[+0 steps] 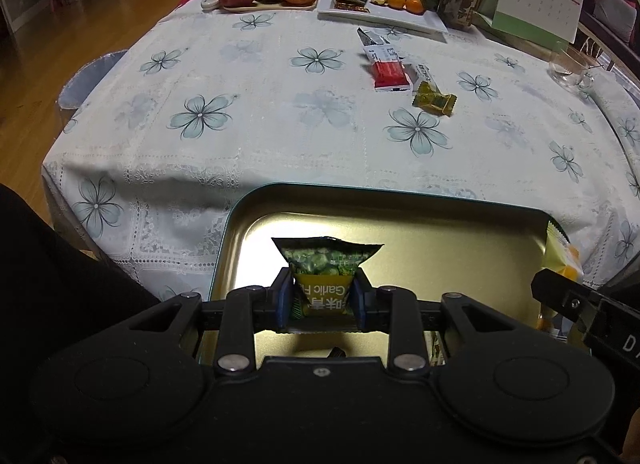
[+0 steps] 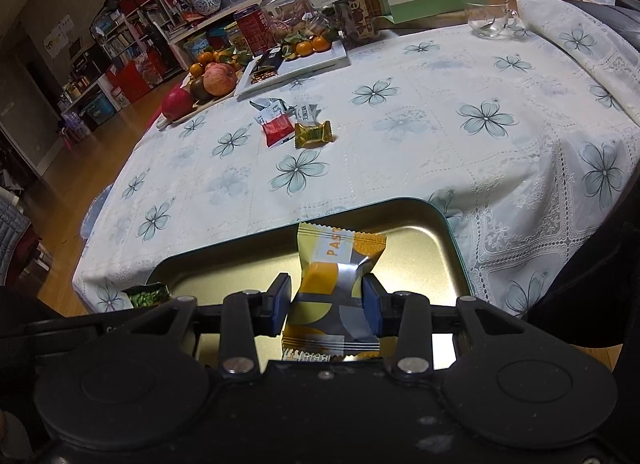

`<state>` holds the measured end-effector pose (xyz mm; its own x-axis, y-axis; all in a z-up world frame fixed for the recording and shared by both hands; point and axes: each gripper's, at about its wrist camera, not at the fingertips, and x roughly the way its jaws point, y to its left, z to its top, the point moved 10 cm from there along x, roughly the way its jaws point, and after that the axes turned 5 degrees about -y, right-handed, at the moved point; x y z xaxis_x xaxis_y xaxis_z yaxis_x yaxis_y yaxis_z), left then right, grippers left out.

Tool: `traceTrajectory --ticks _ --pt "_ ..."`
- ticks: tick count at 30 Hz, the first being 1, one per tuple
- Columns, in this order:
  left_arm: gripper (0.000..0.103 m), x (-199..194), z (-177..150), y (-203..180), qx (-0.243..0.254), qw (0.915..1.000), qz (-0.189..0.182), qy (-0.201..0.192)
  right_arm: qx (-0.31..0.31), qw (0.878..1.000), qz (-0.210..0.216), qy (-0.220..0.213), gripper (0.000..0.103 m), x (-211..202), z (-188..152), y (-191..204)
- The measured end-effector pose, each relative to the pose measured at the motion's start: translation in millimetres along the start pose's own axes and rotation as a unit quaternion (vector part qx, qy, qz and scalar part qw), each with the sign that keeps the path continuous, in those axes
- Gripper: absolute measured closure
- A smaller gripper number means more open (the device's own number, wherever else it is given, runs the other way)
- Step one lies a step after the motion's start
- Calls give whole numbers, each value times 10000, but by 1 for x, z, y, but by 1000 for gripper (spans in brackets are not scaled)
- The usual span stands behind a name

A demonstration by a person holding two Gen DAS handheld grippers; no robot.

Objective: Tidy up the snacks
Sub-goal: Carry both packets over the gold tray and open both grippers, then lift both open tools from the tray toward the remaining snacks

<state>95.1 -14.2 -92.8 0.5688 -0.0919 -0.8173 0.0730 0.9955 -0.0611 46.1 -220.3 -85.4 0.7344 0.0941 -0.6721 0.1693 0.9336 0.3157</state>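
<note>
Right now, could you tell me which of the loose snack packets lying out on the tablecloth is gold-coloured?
The small gold twist-end candy wrapper, nearest the tin; the red-and-white packet and white packet behind it are not gold.

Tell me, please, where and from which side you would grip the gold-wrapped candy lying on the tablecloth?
Probably the gold-wrapped candy at its plump middle, from above: it lies flat with flared crimped ends, and the red packet crowds one end.

Surface [image 1: 280, 136] w/ floral cloth: gold tin tray [image 1: 400, 200] at near edge; red packet [image 1: 390, 74], gold candy [image 1: 434, 99] mid; fruit board [image 1: 264, 6], white plate [image 1: 384, 16], calendar [image 1: 532, 12], glass cup [image 1: 570, 70] at far side.
</note>
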Motion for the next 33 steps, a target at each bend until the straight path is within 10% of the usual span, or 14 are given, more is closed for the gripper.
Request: traceTrajectory --ticks 33 --pt "61 0 -2 1 207 9994 265 6 -64 9999 -84 -12 50 1 3 -4"
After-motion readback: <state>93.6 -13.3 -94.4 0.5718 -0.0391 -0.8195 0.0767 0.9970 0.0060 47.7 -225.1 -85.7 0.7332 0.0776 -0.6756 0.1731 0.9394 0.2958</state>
